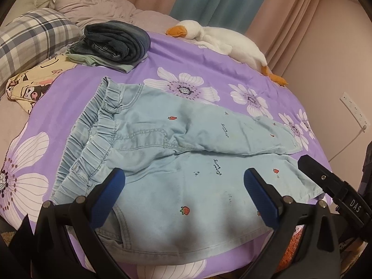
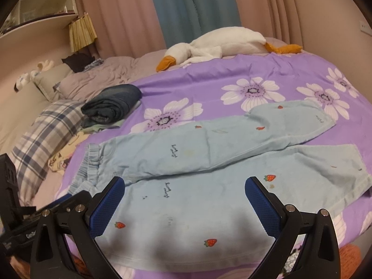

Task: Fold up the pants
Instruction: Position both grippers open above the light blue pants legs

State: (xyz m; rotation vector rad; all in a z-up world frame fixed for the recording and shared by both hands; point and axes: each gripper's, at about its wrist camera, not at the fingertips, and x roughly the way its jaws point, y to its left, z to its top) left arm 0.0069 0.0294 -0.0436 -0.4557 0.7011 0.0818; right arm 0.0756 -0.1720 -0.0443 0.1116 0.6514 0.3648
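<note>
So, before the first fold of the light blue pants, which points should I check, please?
1. Light blue strawberry-print pants lie spread on the purple flowered bedsheet: ok.
2. Both legs flat and parallel: not ok, the far leg overlaps the near one.
3. Left gripper jaws open, nothing held: ok.
4. Right gripper jaws open, nothing held: ok.
5. Folded dark jeans stack and white plush goose lie apart from the pants: ok.
6. Hem under the far leg: cannot tell.
</note>
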